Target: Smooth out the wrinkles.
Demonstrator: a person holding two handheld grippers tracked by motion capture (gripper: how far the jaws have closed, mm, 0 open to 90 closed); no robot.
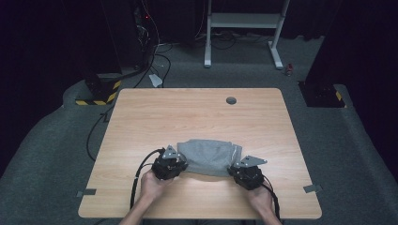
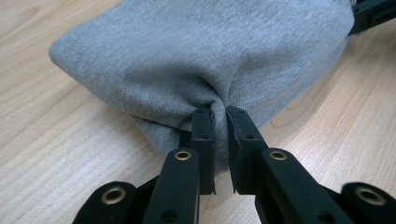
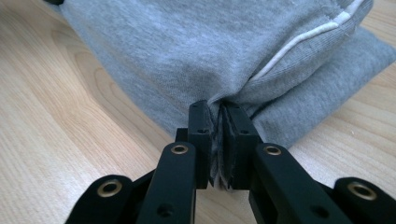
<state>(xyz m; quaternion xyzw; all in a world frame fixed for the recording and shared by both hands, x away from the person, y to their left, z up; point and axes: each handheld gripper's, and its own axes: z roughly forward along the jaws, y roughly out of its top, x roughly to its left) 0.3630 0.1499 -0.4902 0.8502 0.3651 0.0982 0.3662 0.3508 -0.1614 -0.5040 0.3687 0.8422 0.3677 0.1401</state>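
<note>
The bench (image 1: pixel 197 117) carries a folded grey garment (image 1: pixel 210 157) on its near half, its long axis running side to side across the person's front. Both near corners are taken: the left claw (image 2: pixel 219 116) is pinched tight on the cloth at the garment's left near edge, and the right claw (image 3: pixel 218 114) is clamped on the right near edge, beside a white piped seam (image 3: pixel 299 42). The garment lies straight ahead of both claws, stretched between them, so either hand is equally placed and any lift or fold probably goes away from the person.
</note>
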